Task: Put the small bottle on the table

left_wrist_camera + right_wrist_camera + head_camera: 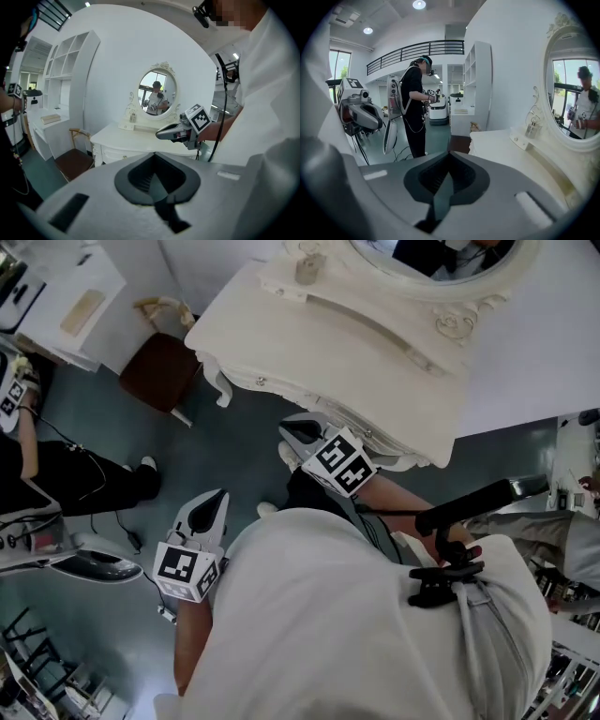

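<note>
- a person in a white top stands before a white dressing table (281,324) with an oval mirror (412,259), a two-jaw gripper in each hand.
- the step in hand looks like the approach: neither gripper has reached the bottle (309,266), and nothing is held.
- the left gripper (216,507) hangs low over the grey floor, well apart from the table; its own view shows its jaws together with nothing between them.
- the right gripper (295,430) is nearer, just beside the table's front edge and pointing toward it; its jaws are pressed together and empty too.
- the bottle stands upright on a low raised shelf (520,139) at the foot of the mirror, at the back of the table, well apart from both grippers.
- the bottle is small and pale grey, seemingly clear glass, with a squat body and a narrower cap or stopper on top; finer detail is too small to tell.
- next move, as a judgement: a gripper, likely the right, needs to spread its jaws, reach across the bare tabletop to the shelf, and close on the bottle's body.
- after that, the bottle has to be lifted off the shelf and set upright on the flat tabletop in front of it.
- the bottle looks light and easy to tip, so a level, gentle close low on the body seems wise.
- a dark wooden chair (159,371) stands beside the table's left end, clear of the reach.
</note>
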Action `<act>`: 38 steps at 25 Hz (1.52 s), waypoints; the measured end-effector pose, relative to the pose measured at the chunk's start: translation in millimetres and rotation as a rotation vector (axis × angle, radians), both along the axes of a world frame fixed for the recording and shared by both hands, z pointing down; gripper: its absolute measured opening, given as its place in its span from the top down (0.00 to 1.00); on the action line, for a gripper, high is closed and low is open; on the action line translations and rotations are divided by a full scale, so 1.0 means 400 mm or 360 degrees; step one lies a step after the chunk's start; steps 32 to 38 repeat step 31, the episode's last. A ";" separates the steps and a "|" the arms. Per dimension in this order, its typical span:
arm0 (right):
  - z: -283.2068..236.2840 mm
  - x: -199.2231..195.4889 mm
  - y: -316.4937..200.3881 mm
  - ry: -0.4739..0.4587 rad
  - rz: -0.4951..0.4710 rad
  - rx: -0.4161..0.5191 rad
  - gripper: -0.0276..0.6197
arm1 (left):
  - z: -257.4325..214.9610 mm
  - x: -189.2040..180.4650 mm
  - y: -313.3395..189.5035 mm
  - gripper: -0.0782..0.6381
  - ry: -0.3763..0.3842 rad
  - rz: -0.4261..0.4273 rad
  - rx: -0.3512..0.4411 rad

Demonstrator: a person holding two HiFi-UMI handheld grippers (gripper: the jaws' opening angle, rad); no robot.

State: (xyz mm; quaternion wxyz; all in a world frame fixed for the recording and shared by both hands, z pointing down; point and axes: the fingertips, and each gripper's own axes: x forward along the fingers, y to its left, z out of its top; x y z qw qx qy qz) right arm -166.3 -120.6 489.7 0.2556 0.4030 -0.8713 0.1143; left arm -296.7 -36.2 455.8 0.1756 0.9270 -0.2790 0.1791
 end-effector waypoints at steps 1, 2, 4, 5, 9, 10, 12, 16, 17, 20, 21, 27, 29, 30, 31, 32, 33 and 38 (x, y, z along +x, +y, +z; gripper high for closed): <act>-0.001 -0.004 0.009 0.0000 -0.0008 0.0004 0.95 | 0.001 -0.002 0.007 0.89 -0.0001 -0.0002 -0.0001; -0.002 -0.007 0.017 0.0000 -0.0014 0.0004 0.95 | 0.002 -0.002 0.013 0.89 -0.0002 -0.0003 0.0001; -0.007 -0.011 0.032 -0.0001 -0.0022 0.0005 0.96 | 0.002 -0.004 0.022 0.89 -0.0004 -0.0006 0.0003; -0.009 -0.013 0.038 -0.0003 -0.0026 0.0007 0.95 | 0.002 -0.005 0.027 0.89 -0.0005 -0.0006 0.0003; -0.015 -0.016 0.057 -0.0001 -0.0040 0.0020 0.96 | 0.007 -0.004 0.042 0.89 -0.0009 -0.0001 -0.0002; -0.016 -0.017 0.060 -0.0004 -0.0040 0.0021 0.96 | 0.009 -0.004 0.044 0.89 -0.0008 0.0000 -0.0005; -0.018 -0.019 0.065 -0.0012 -0.0040 0.0022 0.96 | 0.010 -0.002 0.046 0.89 -0.0010 0.0004 -0.0008; -0.015 -0.014 0.071 -0.0011 -0.0042 0.0013 0.96 | 0.013 0.004 0.043 0.89 -0.0018 0.0012 -0.0012; -0.015 -0.011 0.071 -0.0007 -0.0039 0.0012 0.96 | 0.015 0.006 0.041 0.89 -0.0018 0.0015 -0.0014; -0.015 0.004 0.066 0.0001 -0.0022 0.0012 0.96 | 0.020 0.018 0.028 0.89 -0.0018 0.0036 -0.0019; -0.015 0.011 0.062 0.0003 -0.0014 0.0012 0.96 | 0.021 0.023 0.022 0.89 -0.0019 0.0046 -0.0021; -0.006 0.075 0.041 0.0005 0.0055 -0.0010 0.96 | 0.034 0.081 -0.029 0.89 -0.0023 0.0122 -0.0032; 0.006 0.113 0.046 0.0019 0.0103 -0.0037 0.96 | 0.040 0.112 -0.044 0.89 -0.0018 0.0165 -0.0044; 0.013 0.134 0.049 0.0029 0.0128 -0.0054 0.96 | 0.043 0.129 -0.051 0.89 -0.0013 0.0187 -0.0050; 0.020 0.155 0.053 0.0039 0.0154 -0.0071 0.96 | 0.045 0.146 -0.059 0.89 -0.0009 0.0208 -0.0056; 0.020 0.155 0.053 0.0039 0.0154 -0.0071 0.96 | 0.045 0.146 -0.059 0.89 -0.0009 0.0208 -0.0056; 0.020 0.155 0.053 0.0039 0.0154 -0.0071 0.96 | 0.045 0.146 -0.059 0.89 -0.0009 0.0208 -0.0056; 0.020 0.155 0.053 0.0039 0.0154 -0.0071 0.96 | 0.045 0.146 -0.059 0.89 -0.0009 0.0208 -0.0056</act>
